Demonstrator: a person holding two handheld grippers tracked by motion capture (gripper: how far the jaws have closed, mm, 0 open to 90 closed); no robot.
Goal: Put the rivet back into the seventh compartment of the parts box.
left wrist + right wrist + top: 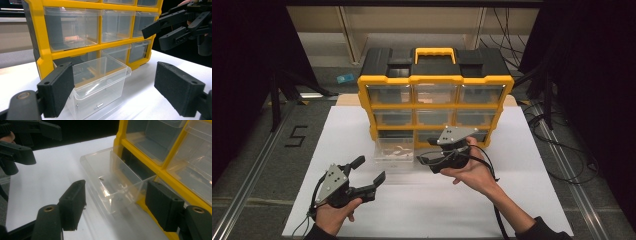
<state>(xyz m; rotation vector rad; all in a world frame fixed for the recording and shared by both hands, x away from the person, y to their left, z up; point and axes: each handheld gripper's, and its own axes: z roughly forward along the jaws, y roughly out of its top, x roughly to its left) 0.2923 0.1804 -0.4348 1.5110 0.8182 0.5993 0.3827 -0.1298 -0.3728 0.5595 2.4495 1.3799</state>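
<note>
A yellow and black organizer (435, 80) with clear drawers stands at the middle of the white table. One clear drawer (394, 152) is pulled out of the bottom left slot and rests on the table, with a few small metal parts (102, 179) inside. My left gripper (370, 169) is open just in front of it, and the drawer (100, 82) lies beyond its jaws. My right gripper (426, 151) is open at the drawer's right side, nothing between its jaws. The drawer (112, 177) shows ahead of my right gripper (117, 205), with the left gripper (32, 145) farther off.
The white table top (522, 165) has bare room at the front and on both sides of the organizer. Cables (562, 150) lie on the floor to the right. A rail (257, 170) runs along the table's left side.
</note>
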